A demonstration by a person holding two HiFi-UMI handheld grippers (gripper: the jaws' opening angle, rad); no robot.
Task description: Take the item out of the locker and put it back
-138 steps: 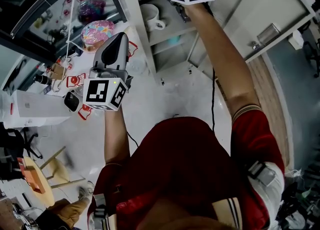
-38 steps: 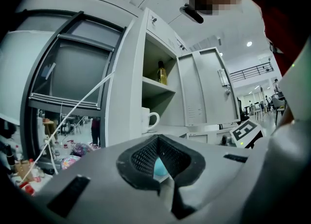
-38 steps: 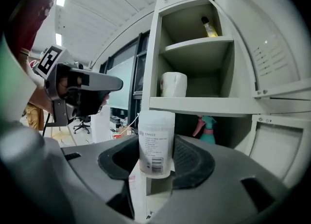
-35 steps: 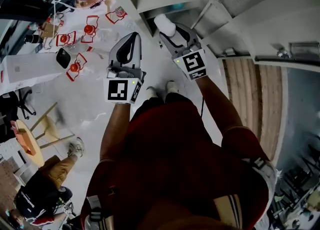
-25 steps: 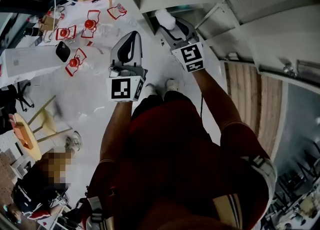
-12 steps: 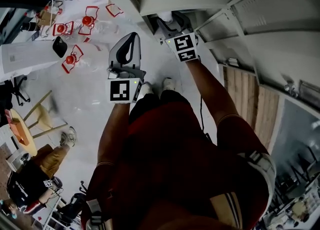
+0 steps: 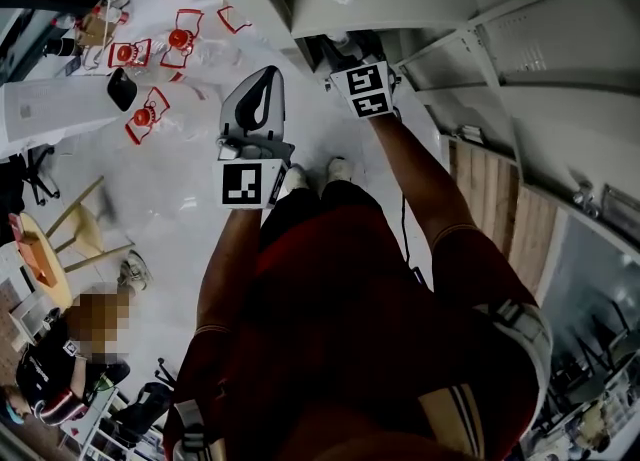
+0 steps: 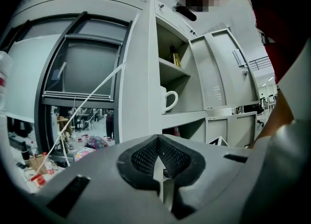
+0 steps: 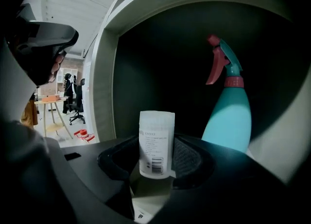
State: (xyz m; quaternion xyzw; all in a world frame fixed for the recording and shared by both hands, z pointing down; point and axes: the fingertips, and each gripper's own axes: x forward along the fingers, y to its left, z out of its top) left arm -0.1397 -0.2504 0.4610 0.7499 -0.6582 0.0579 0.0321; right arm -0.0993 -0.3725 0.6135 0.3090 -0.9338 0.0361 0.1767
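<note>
Since a second or so back, the right hand-held gripper (image 9: 156,161) has gone from the open floor in front of the locker (image 7: 330,17) into its lower compartment. It has carried the white plastic jar (image 9: 156,140) in with it. Its jaws stand fairly wide, with the pads pressed on the jar's sides about halfway up, over the printed label.

The jar looks light and stiff, with smooth walls that might slip, so that level grip across the middle seems the right one.

Just beyond the jar and to the right of this gripper stands a teal spray bottle (image 9: 228,116) with a pink trigger, apart from the jar.

The left hand-held gripper (image 8: 159,164) hangs outside with its jaws together and nothing between them. A white mug (image 8: 166,100) sits on a shelf above and ahead of it.

The jar's base is hidden behind the gripper body, so I can't tell if it rests on the compartment floor. The back of the compartment is dark, and the label is too small to read.
</note>
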